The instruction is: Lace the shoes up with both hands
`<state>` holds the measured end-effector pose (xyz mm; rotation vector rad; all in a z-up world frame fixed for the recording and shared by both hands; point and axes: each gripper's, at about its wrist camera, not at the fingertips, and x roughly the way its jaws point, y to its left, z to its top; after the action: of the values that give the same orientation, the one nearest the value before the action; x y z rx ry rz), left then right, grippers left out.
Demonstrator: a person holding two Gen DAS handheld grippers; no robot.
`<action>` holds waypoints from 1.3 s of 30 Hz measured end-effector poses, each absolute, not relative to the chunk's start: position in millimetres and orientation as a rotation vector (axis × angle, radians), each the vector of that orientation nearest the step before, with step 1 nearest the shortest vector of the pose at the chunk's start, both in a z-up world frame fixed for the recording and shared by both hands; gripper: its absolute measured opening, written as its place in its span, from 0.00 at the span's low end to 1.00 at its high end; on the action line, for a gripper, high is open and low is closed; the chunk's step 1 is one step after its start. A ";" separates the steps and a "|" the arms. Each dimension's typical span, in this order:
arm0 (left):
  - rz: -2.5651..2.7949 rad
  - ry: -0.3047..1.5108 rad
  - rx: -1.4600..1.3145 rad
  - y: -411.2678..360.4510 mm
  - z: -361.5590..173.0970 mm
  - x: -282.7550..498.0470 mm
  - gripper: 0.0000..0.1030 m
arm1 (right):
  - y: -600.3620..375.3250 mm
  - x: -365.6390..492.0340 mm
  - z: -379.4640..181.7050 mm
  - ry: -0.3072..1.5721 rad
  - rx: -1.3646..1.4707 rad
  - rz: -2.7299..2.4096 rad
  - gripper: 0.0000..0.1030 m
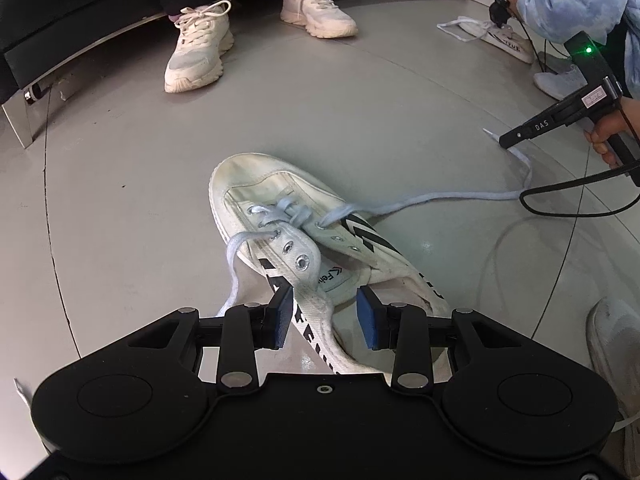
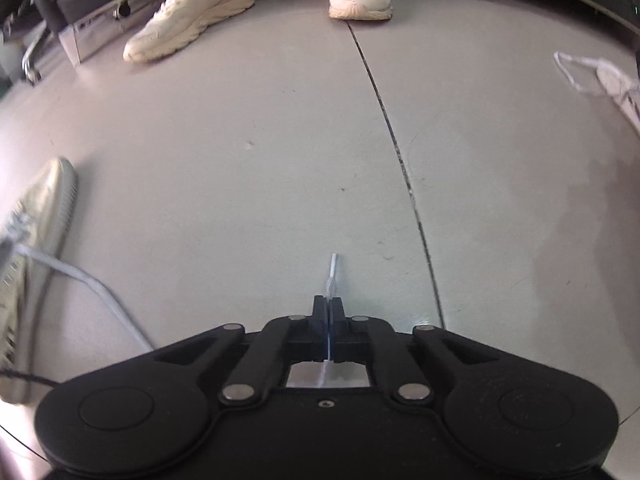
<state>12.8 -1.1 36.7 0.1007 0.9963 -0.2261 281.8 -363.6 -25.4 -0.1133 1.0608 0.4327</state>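
Note:
A white canvas shoe (image 1: 280,216) with black stripes lies on the grey floor, toe away from me, laced through its front eyelets with a pale blue lace (image 1: 420,200). My left gripper (image 1: 325,316) is open, its blue pads on either side of the shoe's heel collar and tongue. My right gripper (image 2: 329,312) is shut on the right lace end, whose tip (image 2: 333,264) sticks out past the fingers. It also shows in the left wrist view (image 1: 504,142), pulling the lace to the right. The other lace end (image 1: 234,264) hangs loose at the shoe's left. The shoe shows blurred at the right wrist view's left edge (image 2: 36,220).
A seated person's two cream sneakers (image 1: 200,48) rest on the floor ahead by a dark bench (image 1: 60,40). Another person with grippers works on a second shoe (image 1: 500,40) at the far right. A black cable (image 1: 572,212) loops on the floor. A white sneaker (image 1: 616,340) is at the right edge.

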 end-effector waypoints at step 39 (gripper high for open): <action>-0.129 0.984 -0.449 68.2 21.0 25.7 0.04 | -162.8 166.8 24.0 0.827 -0.434 1.316 0.01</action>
<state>25.7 68.2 21.0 -0.4485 0.9839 -0.1289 166.8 -162.8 24.0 -0.4337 0.8267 1.3165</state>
